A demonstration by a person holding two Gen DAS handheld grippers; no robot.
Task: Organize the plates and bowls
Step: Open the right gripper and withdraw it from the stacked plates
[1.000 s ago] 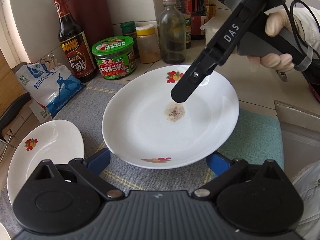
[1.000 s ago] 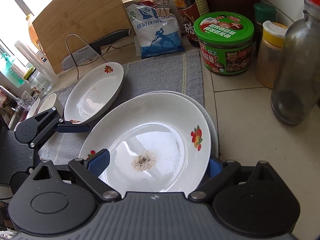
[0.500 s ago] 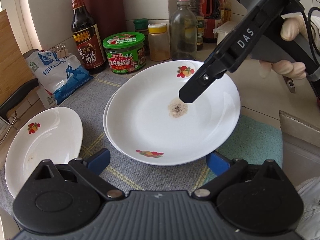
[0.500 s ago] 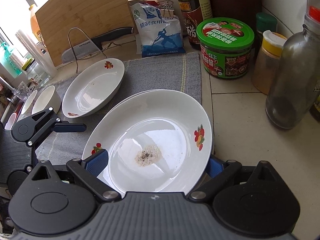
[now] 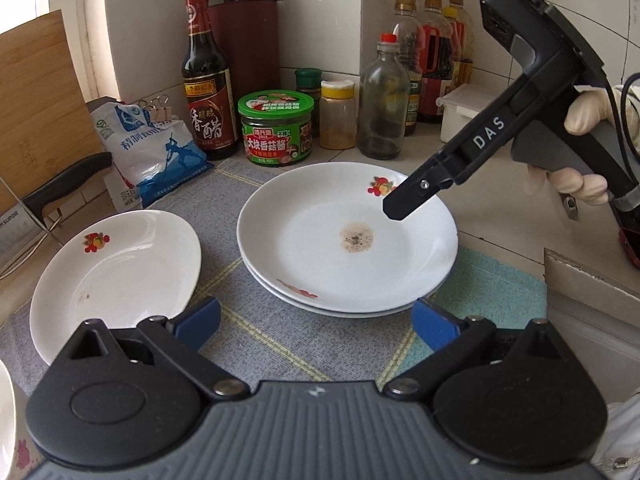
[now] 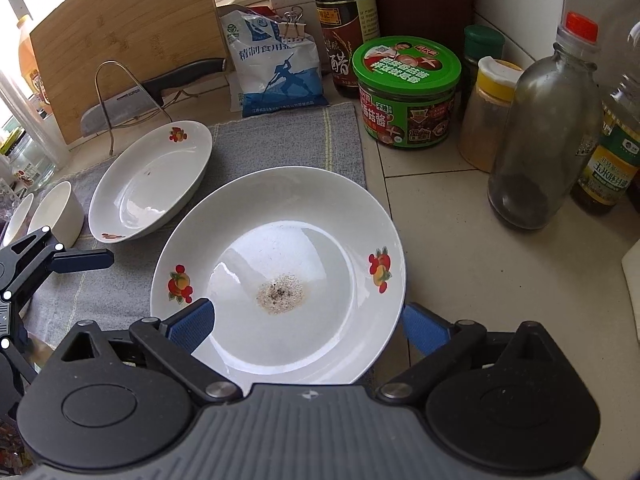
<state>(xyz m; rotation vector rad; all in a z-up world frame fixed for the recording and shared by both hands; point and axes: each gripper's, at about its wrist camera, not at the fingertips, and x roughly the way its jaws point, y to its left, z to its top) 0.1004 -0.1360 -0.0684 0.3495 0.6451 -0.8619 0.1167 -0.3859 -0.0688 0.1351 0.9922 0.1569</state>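
A white plate with fruit marks and a brown stain [image 5: 348, 236] lies stacked on a second white plate [image 5: 320, 306] on the grey mat [image 5: 240, 336]. It also shows in the right wrist view [image 6: 280, 276]. Another white plate [image 5: 120, 272] lies to its left, also in the right wrist view [image 6: 154, 184]. My left gripper [image 5: 316, 322] is open and empty, just short of the stack. My right gripper [image 6: 306, 322] is open over the stack's near rim; its finger [image 5: 404, 202] hovers above the plate. Small white bowls [image 6: 56, 212] stand at the far left.
Along the wall stand a vinegar bottle [image 5: 206, 80], a green-lidded jar [image 5: 276, 128], a spice jar [image 5: 338, 116], a glass bottle [image 5: 384, 100] and oil bottles [image 5: 436, 60]. A salt bag [image 5: 148, 144], a cleaver [image 6: 152, 88] and a cutting board [image 6: 124, 32] stand at the left.
The stained plate has come down onto the second plate and rests there. My left gripper has drawn back from it. My right gripper has pulled back a little.
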